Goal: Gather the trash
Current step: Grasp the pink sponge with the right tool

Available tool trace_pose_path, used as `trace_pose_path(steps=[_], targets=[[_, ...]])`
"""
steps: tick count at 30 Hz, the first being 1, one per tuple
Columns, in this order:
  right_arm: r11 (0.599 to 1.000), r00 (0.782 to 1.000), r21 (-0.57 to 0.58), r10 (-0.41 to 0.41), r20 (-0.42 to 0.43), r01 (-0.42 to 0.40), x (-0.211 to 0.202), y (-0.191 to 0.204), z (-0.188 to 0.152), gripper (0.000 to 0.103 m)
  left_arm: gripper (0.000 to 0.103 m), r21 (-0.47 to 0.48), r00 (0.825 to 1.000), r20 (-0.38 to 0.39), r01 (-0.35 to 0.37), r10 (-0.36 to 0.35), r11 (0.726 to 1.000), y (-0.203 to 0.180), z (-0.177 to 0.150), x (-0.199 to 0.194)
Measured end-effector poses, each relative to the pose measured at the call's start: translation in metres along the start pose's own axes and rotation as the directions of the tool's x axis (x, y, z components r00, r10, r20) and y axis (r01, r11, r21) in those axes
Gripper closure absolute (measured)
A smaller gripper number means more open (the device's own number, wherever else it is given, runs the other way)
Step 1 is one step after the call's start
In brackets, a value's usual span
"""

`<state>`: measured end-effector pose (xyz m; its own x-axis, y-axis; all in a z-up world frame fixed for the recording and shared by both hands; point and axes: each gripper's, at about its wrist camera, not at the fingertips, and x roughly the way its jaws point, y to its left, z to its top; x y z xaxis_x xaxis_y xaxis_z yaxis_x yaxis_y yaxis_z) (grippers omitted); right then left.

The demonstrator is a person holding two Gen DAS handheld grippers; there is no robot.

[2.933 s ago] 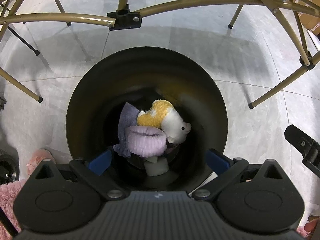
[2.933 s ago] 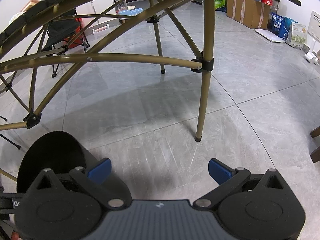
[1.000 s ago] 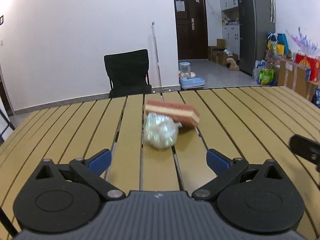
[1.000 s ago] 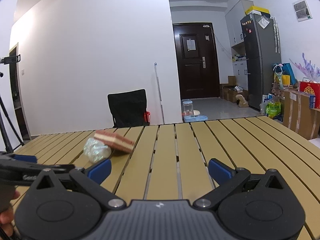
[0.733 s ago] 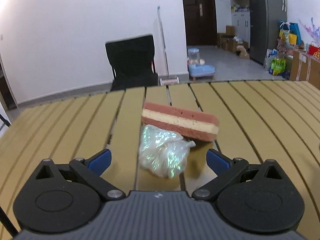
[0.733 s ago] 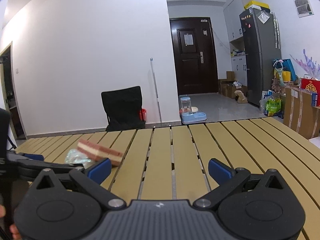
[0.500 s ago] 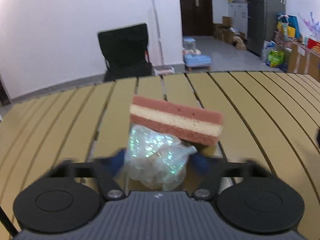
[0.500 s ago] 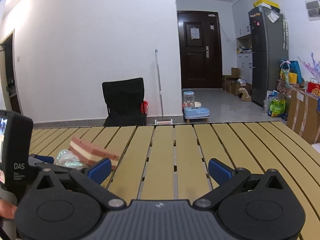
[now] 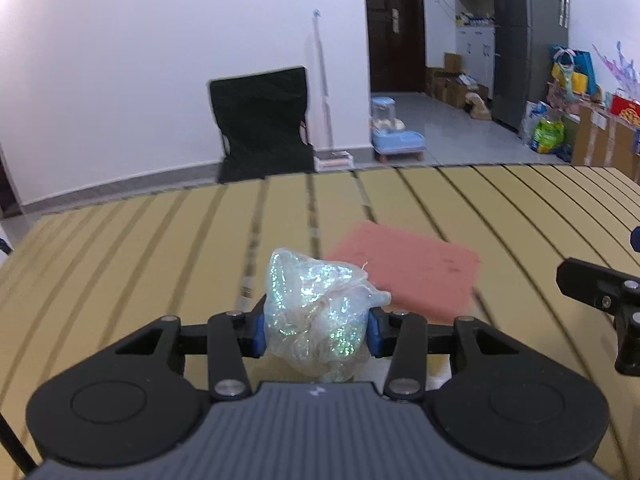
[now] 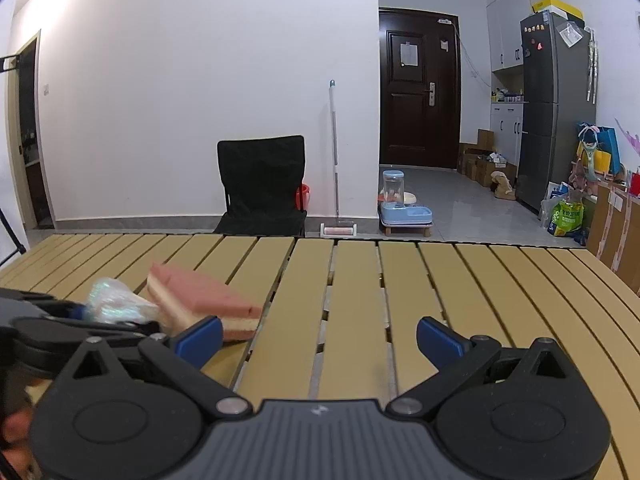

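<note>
Left gripper (image 9: 315,334): we have its jaws closing on the crumpled iridescent wrapper (image 9: 318,312); both blue pads already press its sides, and the soft film bulges above and below them
Right gripper (image 10: 319,336): we carry it with the jaws spread wide and nothing between them, above bare slats at the near middle of the table, well apart from the trash
Wrapper position: near left part of the slatted table (image 9: 140,248), just beside the near left edge of the sponge; from the left wrist view we cannot tell whether it has left the slats
Sponge (image 10: 204,300): pink with a cream middle layer, lying flat, just right of and beyond the wrapper; whether the two touch is unclear
Reason for grip: we judge that a side pinch across the widest part suits a light, compressible ball that offers no rigid edge
Reason for free gripper: we judge it is kept clear so the sponge can be taken next
Risk: the film may slip or unfold if the squeeze is shallow
Background: a black chair (image 10: 262,184) stands beyond the far edge
</note>
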<state>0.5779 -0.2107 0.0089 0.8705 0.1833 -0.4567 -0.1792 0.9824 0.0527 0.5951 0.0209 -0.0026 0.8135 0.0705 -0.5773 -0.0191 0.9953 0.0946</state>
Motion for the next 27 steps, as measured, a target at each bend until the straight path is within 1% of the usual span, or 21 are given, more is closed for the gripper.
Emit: trace_pose_path(steps=[3, 5, 11, 14, 16, 19, 22, 24, 27], targets=[[1.000, 1.000, -0.010, 0.020, -0.005, -0.020, 0.006, 0.013, 0.000, 0.000, 0.058, -0.041, 1.000, 0.017, -0.025, 0.026, 0.999, 0.024, -0.001, -0.007], [0.999, 0.999, -0.033, 0.035, -0.009, -0.035, 0.009, 0.024, 0.000, 0.000, 0.058, -0.073, 0.998, 0.031, -0.059, 0.062, 0.996, 0.041, -0.001, -0.008], [0.992, 0.997, -0.106, 0.066, -0.036, -0.070, 0.028, 0.063, 0.007, 0.000, 0.058, -0.177, 0.991, 0.037, -0.117, 0.126, 0.977, 0.085, -0.003, -0.012], [0.990, 0.996, -0.123, 0.066, -0.055, -0.073, 0.039, 0.078, 0.012, 0.000, 0.058, -0.208, 0.988, 0.050, -0.130, 0.144, 0.969, 0.098, -0.005, -0.017], [0.991, 0.994, -0.109, 0.072, -0.077, -0.081, 0.048, 0.086, 0.015, 0.000, 0.058, -0.214, 0.986, 0.056, -0.142, 0.157, 0.966, 0.103, -0.006, -0.021], [0.993, 0.992, -0.086, 0.076, -0.103, -0.085, 0.062, 0.093, 0.018, 0.000, 0.058, -0.226, 0.988, 0.058, -0.130, 0.147, 0.965, 0.107, -0.005, -0.022], [0.993, 0.989, -0.073, 0.079, -0.127, -0.089, 0.074, 0.099, 0.019, 0.000, 0.058, -0.223, 0.987, 0.056, -0.134, 0.150, 0.966, 0.107, -0.003, -0.017], [0.993, 0.987, -0.076, 0.078, -0.142, -0.090, 0.082, 0.104, 0.020, 0.000, 0.058, -0.228, 0.989, 0.045, -0.127, 0.141, 0.965, 0.107, -0.003, -0.015], [0.992, 0.985, -0.099, 0.055, -0.163, -0.072, 0.095, 0.111, 0.022, 0.000, 0.058, -0.246, 0.991, 0.018, -0.122, 0.130, 0.962, 0.112, -0.001, -0.007]])
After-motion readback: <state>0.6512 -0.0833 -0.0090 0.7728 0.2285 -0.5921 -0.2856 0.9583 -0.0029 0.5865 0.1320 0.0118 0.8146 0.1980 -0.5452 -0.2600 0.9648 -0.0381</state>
